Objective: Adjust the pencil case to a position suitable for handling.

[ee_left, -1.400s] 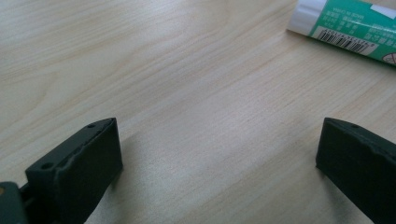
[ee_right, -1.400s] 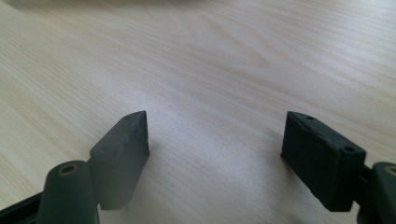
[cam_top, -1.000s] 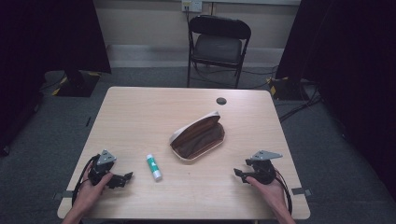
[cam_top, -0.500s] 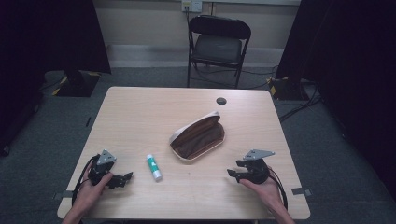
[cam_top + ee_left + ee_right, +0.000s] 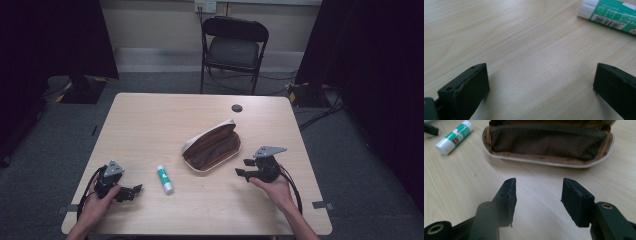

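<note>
A pale wooden table (image 5: 150,120) stands on grey carpet, 1 black folding chair (image 5: 234,45) at upper centre. The open brown pouch (image 5: 212,150) lies mid-frame, the glue stick (image 5: 165,179) lower left. The left gripper (image 5: 131,191) gapes wide, empty; the right gripper (image 5: 242,168), just closing, is half-open, empty.

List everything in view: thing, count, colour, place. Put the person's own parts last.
pouch: one, tan outside with brown lining, lying open at the table's middle.
glue stick: one, white and green, lying flat left of the pouch.
round cap: one, dark, set in the table's far edge area.
table: one, light wood.
folding chair: one, black, beyond the table.
left gripper: one, black, near the left front corner, jaws open, nothing between them.
right gripper: one, black, right of the pouch, jaws just been closing, nothing between them.
</note>
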`<state>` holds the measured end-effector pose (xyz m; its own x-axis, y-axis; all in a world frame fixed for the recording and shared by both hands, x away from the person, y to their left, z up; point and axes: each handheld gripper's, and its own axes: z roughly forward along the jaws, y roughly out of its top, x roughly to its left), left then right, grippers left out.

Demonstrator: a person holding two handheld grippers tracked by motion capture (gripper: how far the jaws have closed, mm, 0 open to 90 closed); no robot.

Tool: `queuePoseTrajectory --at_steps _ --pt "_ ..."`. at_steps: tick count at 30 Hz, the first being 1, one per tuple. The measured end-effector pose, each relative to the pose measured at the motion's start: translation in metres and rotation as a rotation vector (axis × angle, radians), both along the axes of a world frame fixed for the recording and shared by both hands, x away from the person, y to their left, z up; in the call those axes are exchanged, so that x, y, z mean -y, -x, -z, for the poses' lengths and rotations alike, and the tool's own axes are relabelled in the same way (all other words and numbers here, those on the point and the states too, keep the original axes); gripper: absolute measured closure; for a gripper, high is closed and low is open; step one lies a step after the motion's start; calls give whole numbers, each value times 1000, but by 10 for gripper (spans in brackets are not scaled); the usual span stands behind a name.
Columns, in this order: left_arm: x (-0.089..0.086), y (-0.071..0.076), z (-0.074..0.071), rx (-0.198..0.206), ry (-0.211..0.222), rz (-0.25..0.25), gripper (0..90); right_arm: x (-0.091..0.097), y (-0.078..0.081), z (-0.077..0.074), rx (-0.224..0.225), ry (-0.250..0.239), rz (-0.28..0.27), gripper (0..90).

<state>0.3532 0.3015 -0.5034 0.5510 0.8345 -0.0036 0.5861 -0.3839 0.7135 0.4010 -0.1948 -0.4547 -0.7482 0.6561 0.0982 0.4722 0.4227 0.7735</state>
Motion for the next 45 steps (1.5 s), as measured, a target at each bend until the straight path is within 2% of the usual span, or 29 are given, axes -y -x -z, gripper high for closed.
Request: queuePoseTrajectory --at_steps 13,15,22,24,26,28,29,32,33,36,40,42,45 --pt "0 0 0 0 0 0 0 -29 -34 -14 10 -24 -53 446" --pt "0 0 0 0 0 0 0 -39 -43 -15 20 2 -74 441" --pt "0 0 0 0 -3 -1 0 -57 -61 -6 37 20 -88 398" --pt "0 1 0 1 -3 -3 1 -61 -66 -6 26 20 -99 386" --pt "0 1 0 1 -3 -3 1 -63 -70 -9 50 20 -91 374" --pt "0 1 0 1 -3 -3 1 -63 -75 -11 45 8 -93 364" --pt "0 1 0 1 -3 -3 1 -64 -78 -12 38 17 -97 354" --pt "0 1 0 -1 -3 -3 1 -65 -83 -13 45 10 -90 344" --pt "0 1 0 1 -2 -2 0 -68 -87 -14 25 9 -108 325" --pt "0 0 0 -1 1 1 0 -71 -93 -11 31 41 -113 297" --pt "0 0 0 -3 -1 0 0 -72 -99 -5 39 32 -112 280" --pt "0 0 0 -1 0 2 0 -74 -102 4 37 54 -116 272" --pt "0 0 0 -3 -3 1 0 -74 -104 6 43 50 -101 252"
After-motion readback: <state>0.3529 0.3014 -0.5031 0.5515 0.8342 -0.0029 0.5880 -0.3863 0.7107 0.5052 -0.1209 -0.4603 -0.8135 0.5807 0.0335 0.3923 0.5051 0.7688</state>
